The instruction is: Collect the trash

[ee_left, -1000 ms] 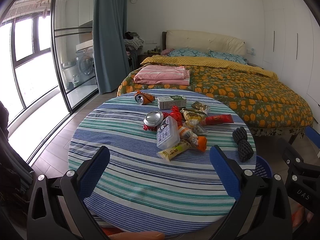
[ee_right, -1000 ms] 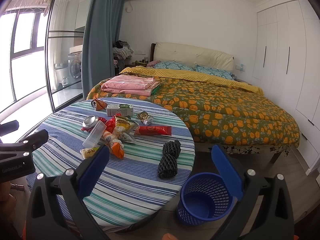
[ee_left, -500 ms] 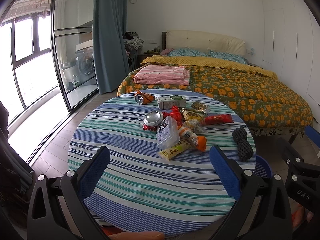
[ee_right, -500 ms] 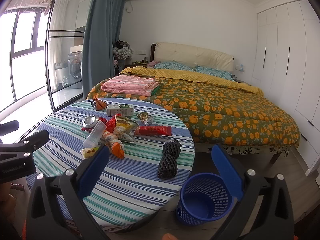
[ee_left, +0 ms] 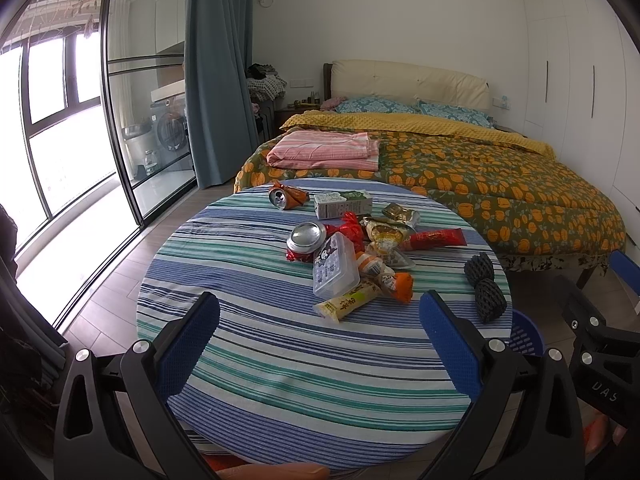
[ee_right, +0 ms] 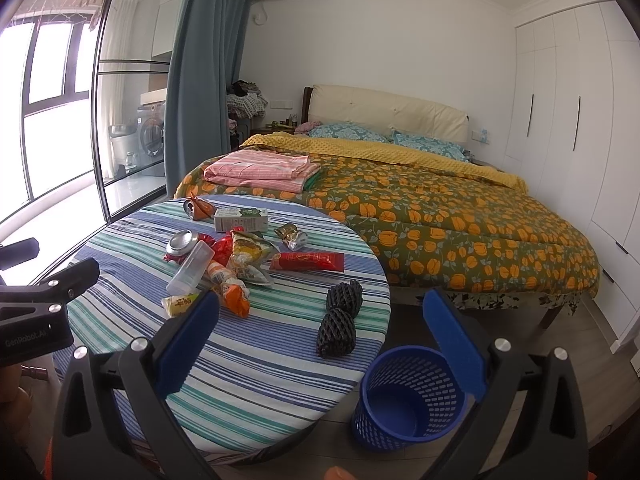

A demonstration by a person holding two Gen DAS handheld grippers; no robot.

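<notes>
1. The trash lies in a loose heap on the far half of the round striped table (ee_left: 248, 360): a yellow snack stick (ee_left: 347, 302) nearest, a clear plastic box (ee_left: 335, 271) just behind and touching it, an orange wrapper (ee_left: 401, 285) to its right, and a crushed can (ee_left: 306, 237) at the box's far end. A milk carton (ee_left: 342, 204) and a second can (ee_left: 285, 197) sit farther back.
2. The yellow stick's long axis runs from near-left to far-right, slanted across the left claw's line of sight; the box lies roughly near to far.
3. A black foam-net bundle (ee_right: 340, 318) lies apart at the table's right edge, its long axis near to far.
4. The blue bin (ee_right: 412, 394) stands on the floor just right of the table, below that bundle.
5. The left claw (ee_left: 320, 340) hovers wide and empty over the near table; the heap lies straight ahead of it, so it looks the nearer one for the stick.
6. The right claw (ee_right: 322, 338) is also wide and empty; the black bundle sits between its fingers in view and the bin is just beyond, so it is likely nearer those.
7. Against the earlier frames, nothing differs: both claws and every item sit in the same places.
</notes>
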